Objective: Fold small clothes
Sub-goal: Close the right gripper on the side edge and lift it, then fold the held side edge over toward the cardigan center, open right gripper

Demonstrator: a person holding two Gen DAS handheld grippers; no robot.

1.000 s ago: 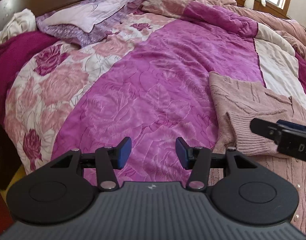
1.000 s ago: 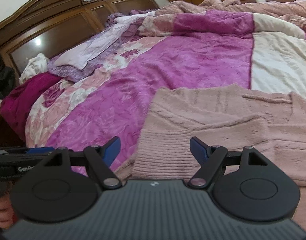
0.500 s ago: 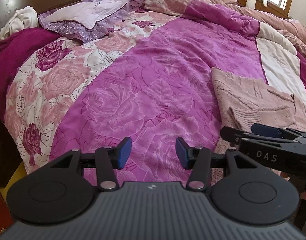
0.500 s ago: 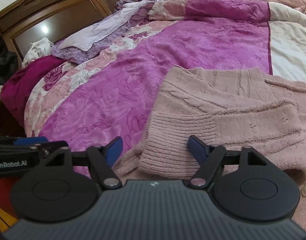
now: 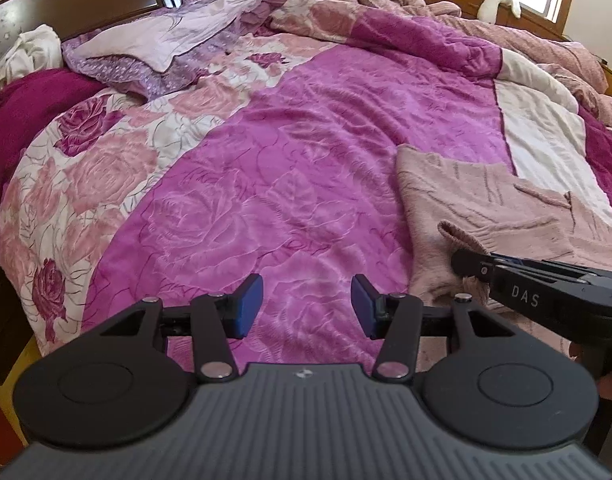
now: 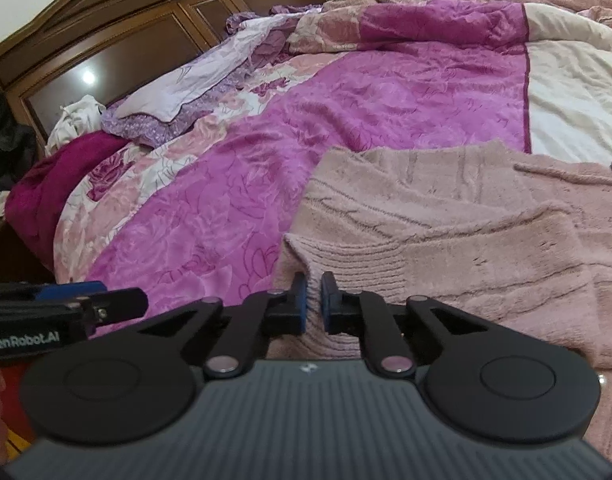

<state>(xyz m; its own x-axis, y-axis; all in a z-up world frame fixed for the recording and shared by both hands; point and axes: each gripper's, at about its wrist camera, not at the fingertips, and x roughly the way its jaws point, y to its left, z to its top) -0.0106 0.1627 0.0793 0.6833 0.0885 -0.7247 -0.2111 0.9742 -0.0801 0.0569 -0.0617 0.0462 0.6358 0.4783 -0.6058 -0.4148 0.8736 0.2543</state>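
The right claw (image 6: 313,300) had closed since half a second before: its blue pads, then spread wide on either side of the ribbed cuff, were now pinched on that cuff of the pink sweater (image 6: 465,232), with knit bunched between them. In the left wrist view the cuff (image 5: 461,236) stood up a little above the claw tip, lifted off the layers beneath.

The left claw (image 5: 307,306) had not changed; it was released, pads well apart, holding nothing, over the magenta quilt (image 5: 286,168) just left of the sweater's edge.

The sweater lay on the bed at the near right, body spread flat on the quilt, the sleeve already crossed over the front. A purple pillow (image 5: 154,48) and a white cloth (image 5: 30,52) sat far off by the headboard (image 6: 146,28).

The grip probably meant the fold was beginning: with the cuff secured, the sleeve could be drawn across or straightened. The left claw looked free to pin or take the sweater's near edge. The knit looked thick and limp, so a small bite on the cuff could slip or drag the body out of square.
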